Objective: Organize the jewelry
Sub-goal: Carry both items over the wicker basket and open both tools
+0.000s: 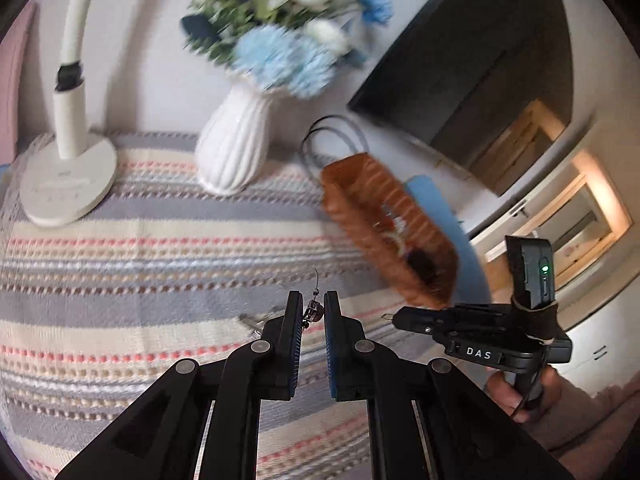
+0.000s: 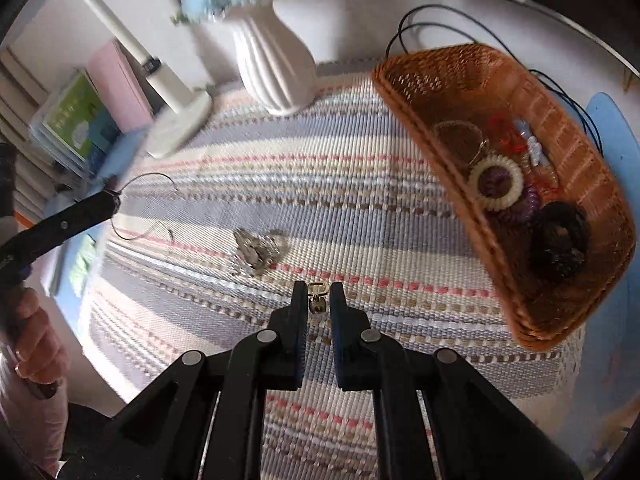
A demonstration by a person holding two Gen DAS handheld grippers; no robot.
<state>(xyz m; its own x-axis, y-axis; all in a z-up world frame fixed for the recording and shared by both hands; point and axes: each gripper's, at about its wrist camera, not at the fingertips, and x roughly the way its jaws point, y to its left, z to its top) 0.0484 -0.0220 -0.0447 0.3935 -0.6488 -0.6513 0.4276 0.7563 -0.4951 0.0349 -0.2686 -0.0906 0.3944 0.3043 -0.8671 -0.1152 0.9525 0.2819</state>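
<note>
My left gripper (image 1: 313, 307) is shut on a thin wire bracelet with a bead charm (image 1: 312, 312), held above the striped cloth; the bracelet's wire loop (image 2: 144, 204) hangs from its tip in the right wrist view. My right gripper (image 2: 318, 298) is shut on a small gold earring (image 2: 318, 300); its tip also shows in the left wrist view (image 1: 394, 317). A brown wicker basket (image 2: 416, 92) at the right holds hair ties and bracelets; it also shows in the left wrist view (image 1: 352, 184). A silver jewelry piece (image 2: 258, 248) lies on the cloth.
A white ribbed vase (image 1: 234, 148) with blue and white flowers and a white desk lamp base (image 1: 64, 188) stand at the back of the striped cloth (image 1: 140, 260). Black cables (image 2: 432, 20) lie behind the basket. Books (image 2: 76, 120) are stacked at the left.
</note>
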